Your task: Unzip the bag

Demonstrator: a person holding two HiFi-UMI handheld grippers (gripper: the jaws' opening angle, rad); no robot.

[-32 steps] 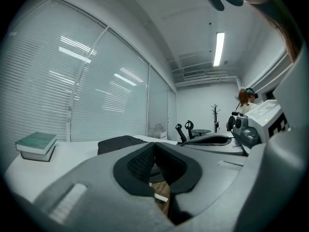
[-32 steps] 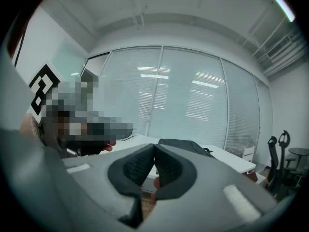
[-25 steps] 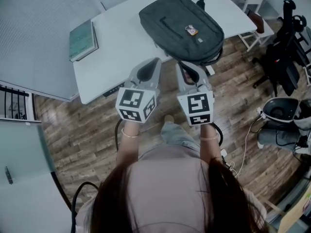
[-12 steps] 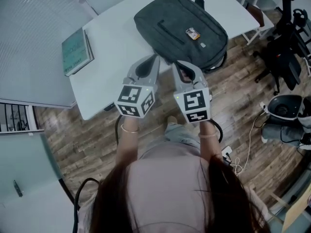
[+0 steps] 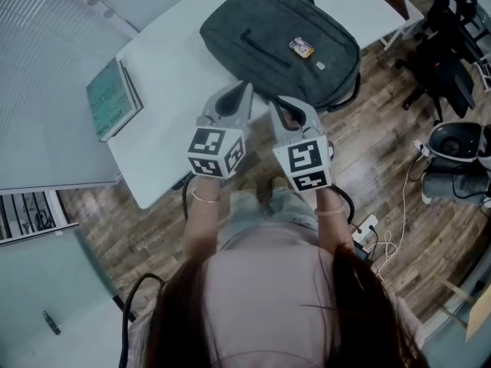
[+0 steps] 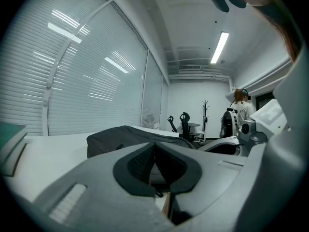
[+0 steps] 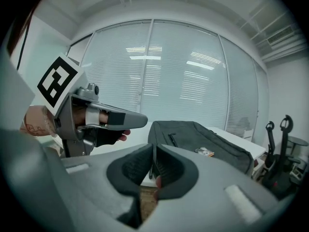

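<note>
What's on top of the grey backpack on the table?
A small orange-edged card lies on the backpack, with a tiny pale tag beside it. Whatever is inside the backpack is covered.

Backpack [image 5: 280, 41]: on the tabletop [image 5: 176, 67], toward its right end.
Book [image 5: 107, 100]: on the tabletop's left part, well apart from the backpack.
Left gripper [image 5: 247, 89]: at the backpack's near edge, beside and left of the right gripper [image 5: 276, 102].
Office chair [image 5: 449, 67]: on the floor [image 5: 138, 228], right of the tabletop.
</note>
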